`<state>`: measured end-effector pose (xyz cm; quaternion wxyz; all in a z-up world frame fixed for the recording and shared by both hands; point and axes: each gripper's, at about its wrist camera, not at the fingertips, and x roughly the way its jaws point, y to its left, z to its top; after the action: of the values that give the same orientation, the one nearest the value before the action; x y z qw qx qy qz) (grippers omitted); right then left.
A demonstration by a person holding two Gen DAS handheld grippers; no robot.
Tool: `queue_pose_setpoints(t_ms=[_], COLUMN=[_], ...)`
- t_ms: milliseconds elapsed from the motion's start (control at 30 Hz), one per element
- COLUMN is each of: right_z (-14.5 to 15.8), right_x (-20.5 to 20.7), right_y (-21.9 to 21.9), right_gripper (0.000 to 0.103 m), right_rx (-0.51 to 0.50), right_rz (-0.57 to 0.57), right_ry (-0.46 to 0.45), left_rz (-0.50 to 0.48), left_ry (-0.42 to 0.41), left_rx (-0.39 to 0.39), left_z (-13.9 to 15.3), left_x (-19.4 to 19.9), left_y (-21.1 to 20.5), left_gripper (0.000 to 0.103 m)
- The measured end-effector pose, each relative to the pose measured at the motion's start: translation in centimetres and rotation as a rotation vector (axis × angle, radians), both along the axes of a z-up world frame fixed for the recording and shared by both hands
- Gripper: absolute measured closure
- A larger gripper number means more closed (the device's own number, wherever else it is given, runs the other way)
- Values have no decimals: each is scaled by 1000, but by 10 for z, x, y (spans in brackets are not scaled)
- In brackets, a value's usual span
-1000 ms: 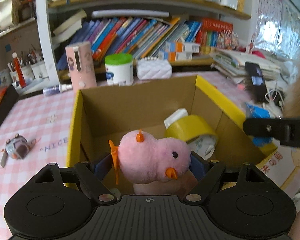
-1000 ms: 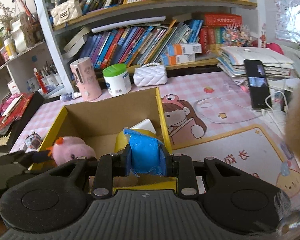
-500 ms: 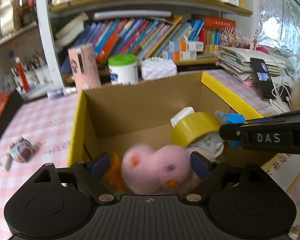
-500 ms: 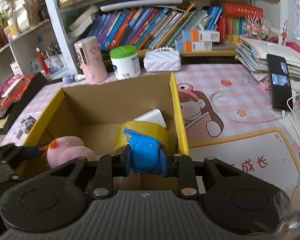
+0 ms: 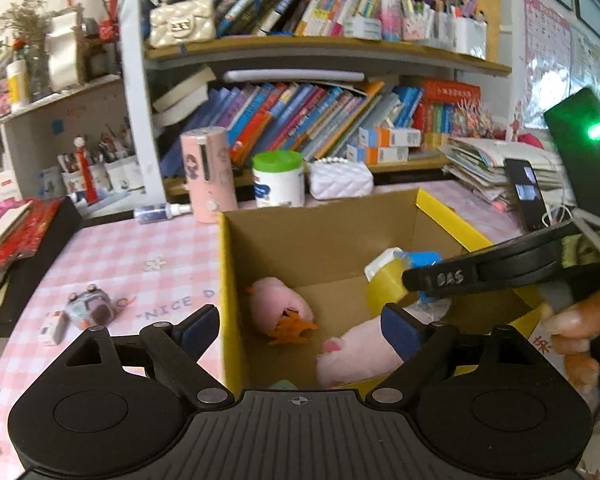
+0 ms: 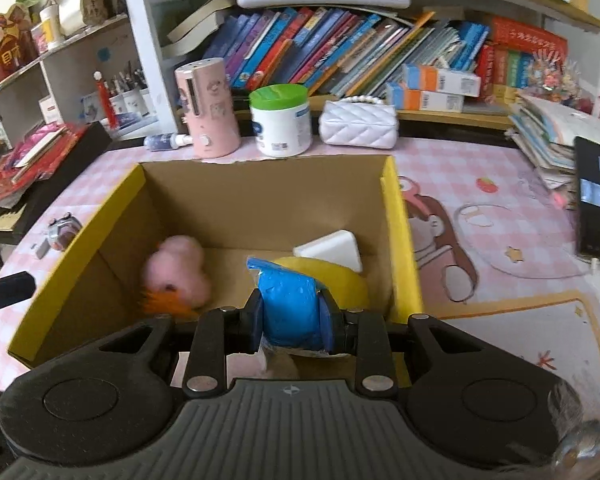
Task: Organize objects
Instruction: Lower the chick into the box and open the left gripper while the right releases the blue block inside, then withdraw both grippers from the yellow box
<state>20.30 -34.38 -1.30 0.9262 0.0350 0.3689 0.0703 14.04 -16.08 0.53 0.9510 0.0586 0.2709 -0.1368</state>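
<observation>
Closest thing in the left wrist view is the left gripper (image 5: 300, 326), fingers spread wide apart with nothing between them, sitting over the near edge of the cardboard box (image 5: 328, 232). Over on the right wrist view, the right gripper (image 6: 292, 316) is clamped tight on a crinkly blue packet (image 6: 290, 306), held just above the box's near right corner.

Down inside the box, the pink plush chick (image 5: 282, 310) is lying on its side on the floor, orange feet pointing toward the camera, a bit blurry in the right view. Next to it near the front is another pink plush thing (image 5: 356, 354), can't tell what exactly. On the right side of the box there's a yellow tape roll (image 6: 340, 280) with a white block (image 6: 332, 248) behind it.

Outside the box on the pink checkered table (image 5: 120, 256) sits a little grey toy (image 5: 90, 310) off to the left. Further back: a pink cylinder (image 6: 208, 112), a green-lidded white jar (image 6: 280, 120), a white quilted purse (image 6: 358, 126), then the bookshelf (image 6: 340, 56).
</observation>
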Motion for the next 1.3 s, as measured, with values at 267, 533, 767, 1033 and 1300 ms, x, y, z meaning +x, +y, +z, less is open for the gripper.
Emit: queue_pose_setpoints(t_ms=[267, 533, 767, 1033, 1300], right_z=[-2, -12, -14, 15, 28], right_x=[11, 15, 4, -47, -108], right_y=[30, 61, 59, 53, 75], right_gripper=[77, 77, 57, 57, 57], right_rx=[-52, -140, -105, -7, 7], right_rz=[91, 234, 154, 24, -92], right_ry=[-6, 25, 26, -39, -90], left_rz=[66, 112, 158, 160, 154], left_ry=[-6, -2, -10, 0, 70], left_rx=[-28, -27, -76, -123, -98], left_z=[7, 8, 12, 10, -4], left_x=[-8, -17, -31, -52, -66], left_y=[22, 38, 59, 82, 106], left_gripper=[13, 13, 13, 13, 13])
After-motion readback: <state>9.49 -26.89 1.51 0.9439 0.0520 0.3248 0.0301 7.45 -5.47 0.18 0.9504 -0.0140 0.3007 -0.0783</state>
